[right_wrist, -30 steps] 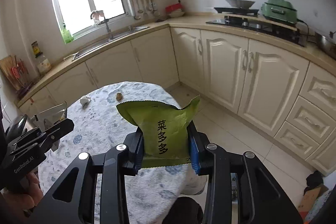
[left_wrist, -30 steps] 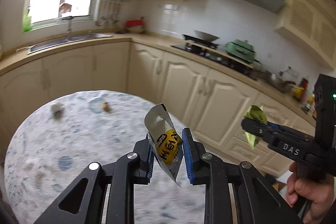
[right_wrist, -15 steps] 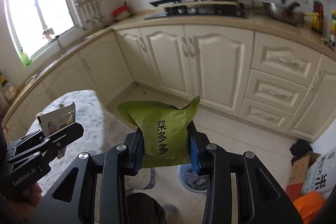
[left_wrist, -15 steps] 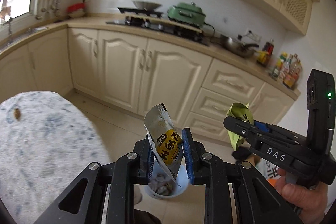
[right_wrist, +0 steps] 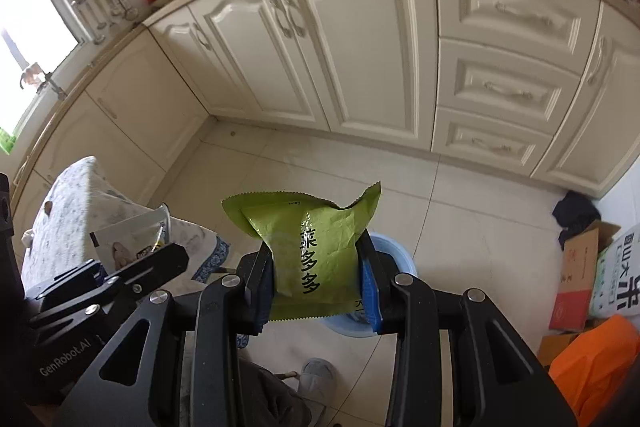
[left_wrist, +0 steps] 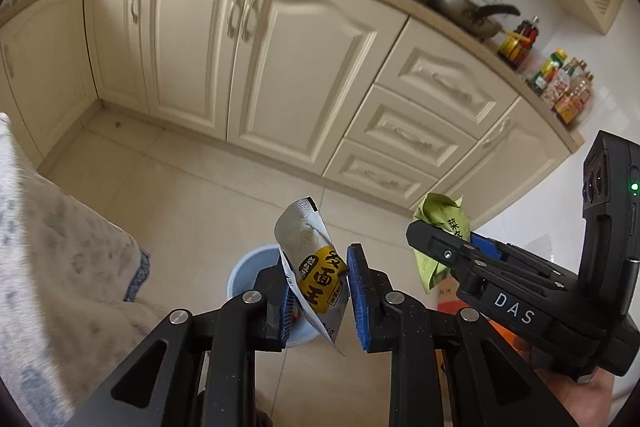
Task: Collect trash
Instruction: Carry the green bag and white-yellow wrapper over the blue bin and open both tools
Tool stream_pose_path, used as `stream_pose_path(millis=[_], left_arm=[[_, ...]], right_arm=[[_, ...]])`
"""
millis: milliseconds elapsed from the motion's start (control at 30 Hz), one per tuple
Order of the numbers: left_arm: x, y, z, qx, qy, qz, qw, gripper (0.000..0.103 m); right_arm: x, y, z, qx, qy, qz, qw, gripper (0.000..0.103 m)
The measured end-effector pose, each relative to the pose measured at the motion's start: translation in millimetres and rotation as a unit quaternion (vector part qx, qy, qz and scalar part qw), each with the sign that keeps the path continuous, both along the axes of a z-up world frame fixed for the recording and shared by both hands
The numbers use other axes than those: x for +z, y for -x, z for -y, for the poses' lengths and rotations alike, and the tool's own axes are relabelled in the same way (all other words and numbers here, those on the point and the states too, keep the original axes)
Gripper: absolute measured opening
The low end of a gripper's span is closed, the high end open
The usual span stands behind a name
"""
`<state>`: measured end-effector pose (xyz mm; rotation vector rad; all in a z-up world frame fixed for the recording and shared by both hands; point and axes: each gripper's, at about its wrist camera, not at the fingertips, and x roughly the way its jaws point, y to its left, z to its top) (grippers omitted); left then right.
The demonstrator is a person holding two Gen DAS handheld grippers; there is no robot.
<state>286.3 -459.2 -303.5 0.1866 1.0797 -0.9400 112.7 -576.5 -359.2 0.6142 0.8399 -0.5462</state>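
Observation:
My left gripper [left_wrist: 318, 279] is shut on a silver and yellow snack wrapper [left_wrist: 316, 267], which sticks up between its blue pads. My right gripper [right_wrist: 316, 275] is shut on a green snack packet [right_wrist: 308, 247] with black characters. Both hang over a light blue trash bin [left_wrist: 244, 271] on the tiled floor; in the right wrist view the trash bin [right_wrist: 394, 251] shows behind the packet, mostly hidden. In the left wrist view the right gripper [left_wrist: 444, 247] and its green packet [left_wrist: 440, 219] appear at the right. The left gripper [right_wrist: 160, 259] with its wrapper [right_wrist: 128, 239] shows at the left of the right wrist view.
A table with a grey patterned cloth [left_wrist: 52, 247] stands at the left. Cream cabinets [left_wrist: 280, 67] line the far wall beyond the floor. Cardboard boxes [right_wrist: 580, 267] and an orange bag [right_wrist: 596, 367] sit at the right. A slippered foot [right_wrist: 316, 373] is below.
Both grippers swung from over the table toward the floor and tilted down, so the blue bin now lies under them. Each still grips its wrapper.

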Motion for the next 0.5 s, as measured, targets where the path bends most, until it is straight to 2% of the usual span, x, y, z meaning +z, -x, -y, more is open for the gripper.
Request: stream_pose_path(millis=[167,233,267,300,333,400,467,500], left_arm=[[-37.9,-29.4,50.2,-0.008,-0.024,-0.04,0.9989,0.022],[-55.1,-42.3,69.3,-0.015,-0.039,-0.059,0.9974,0.026],[-63.4,-48.4,75.7,-0.015,-0.045,-0.066,0.9967,0.031],[-69.1,-54.6,82.9,-0.014,-0.052,-0.066,0.9963,0.043],[-73.1,-59.1,88.9,-0.013,-0.059,-0.064,0.9961,0.05],[-79.6,-67.9,97.4,-0.001,-0.071,-0.062,0.9956,0.074],[-79.6,-74.8,100.3,0.012,-0.069,-0.062,0.9956,0.081],[-77.8,-77.7,100.3,0.017,-0.069,-0.058,0.9958,0.084]], right_arm=[[-31.6,-6.9,23.3,-0.005,-0.033,-0.015,0.999,0.037],[-44.3,-11.1,31.6,-0.009,-0.045,-0.023,0.999,0.039],[-52.4,-12.3,35.8,-0.011,-0.053,-0.028,0.998,0.039],[-59.0,-12.4,38.8,-0.014,-0.058,-0.034,0.998,0.043],[-65.8,-11.5,42.5,-0.02,-0.064,-0.038,0.997,0.049],[-73.1,-7.7,47.5,-0.038,-0.073,-0.041,0.996,0.069],[-76.2,-1.4,51.6,-0.052,-0.081,-0.035,0.995,0.075],[-76.4,0.9,52.7,-0.057,-0.08,-0.035,0.995,0.083]])
